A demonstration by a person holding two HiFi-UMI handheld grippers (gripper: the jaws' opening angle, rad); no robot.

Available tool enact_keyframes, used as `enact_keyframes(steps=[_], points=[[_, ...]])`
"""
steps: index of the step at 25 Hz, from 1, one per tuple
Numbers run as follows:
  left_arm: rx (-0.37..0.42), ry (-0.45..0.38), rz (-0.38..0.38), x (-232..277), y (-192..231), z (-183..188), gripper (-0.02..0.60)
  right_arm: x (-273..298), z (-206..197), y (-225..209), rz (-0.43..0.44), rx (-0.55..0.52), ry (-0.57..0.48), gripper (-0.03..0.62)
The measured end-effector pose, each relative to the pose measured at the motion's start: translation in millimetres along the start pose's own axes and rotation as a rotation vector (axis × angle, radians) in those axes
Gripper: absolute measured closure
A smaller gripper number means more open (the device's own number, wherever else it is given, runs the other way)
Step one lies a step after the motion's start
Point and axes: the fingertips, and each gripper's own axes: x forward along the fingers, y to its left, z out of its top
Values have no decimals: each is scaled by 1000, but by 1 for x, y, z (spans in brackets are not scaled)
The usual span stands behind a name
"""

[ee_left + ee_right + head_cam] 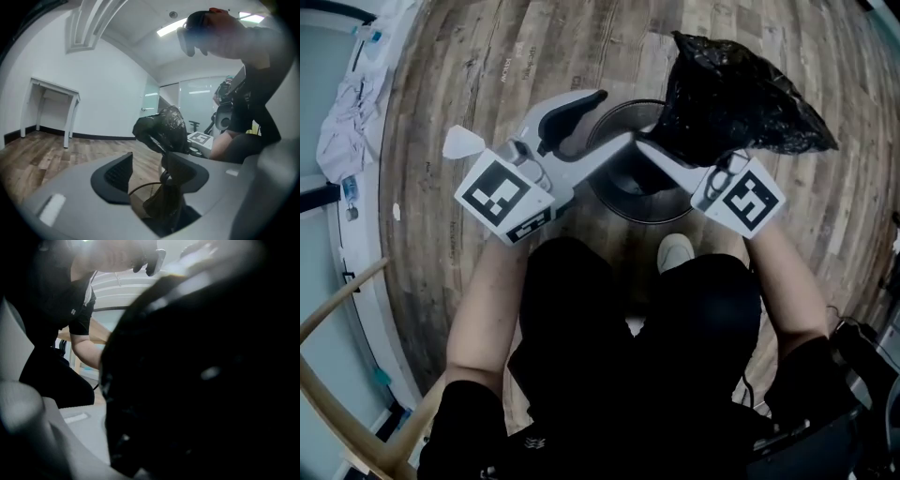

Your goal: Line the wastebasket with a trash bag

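The right gripper point(667, 156) is closed on the bunched black trash bag point(727, 94), which hangs at 1 o'clock above the wastebasket point(623, 189). The left gripper point(602, 120) stands wide apart and grips nothing. I think it should pinch the bag's free edge and pull the mouth open. The wastebasket looks unlined, and its inside is dark.

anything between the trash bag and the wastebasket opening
Only the open left gripper, reaching over the left rim of the wastebasket. The trash bag hangs bunched in the right gripper over the right rim; nothing else blocks the opening.
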Motion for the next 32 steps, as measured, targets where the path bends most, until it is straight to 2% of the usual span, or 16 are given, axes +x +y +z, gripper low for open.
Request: enact_keyframes(steps=[2, 6, 12, 15, 18, 19, 22, 25, 27, 30, 32], points=[[-22, -12, -69, 12, -13, 3, 285, -1, 0, 5, 31, -9, 1, 592], [-72, -10, -155, 33, -25, 6, 273, 2, -5, 16, 85, -17, 11, 592], [-111, -7, -194, 48, -31, 5, 278, 7, -18, 36, 180, -62, 76, 592], [-94, -24, -173, 49, -29, 6, 366, 9, -19, 42, 207, -85, 88, 592], [-87, -50, -157, 46, -29, 13, 542, 10, -20, 42, 209, -91, 88, 592], [-82, -56, -158, 45, -31, 15, 571, 10, -21, 41, 206, -89, 89, 592], [-55, -57, -152, 40, -34, 16, 574, 9, -23, 38, 198, -69, 92, 591], [-40, -48, -128, 35, -29, 13, 574, 10, -24, 33, 202, 22, 62, 589], [-45, -54, -104, 30, -22, 12, 574, 8, -27, 28, 201, 91, 57, 541], [-47, -67, -73, 23, -13, 14, 574, 3, -33, 23, 195, 143, 76, 413], [-35, -69, -61, 20, -10, 16, 574, -2, -33, 20, 191, 160, 70, 378]])
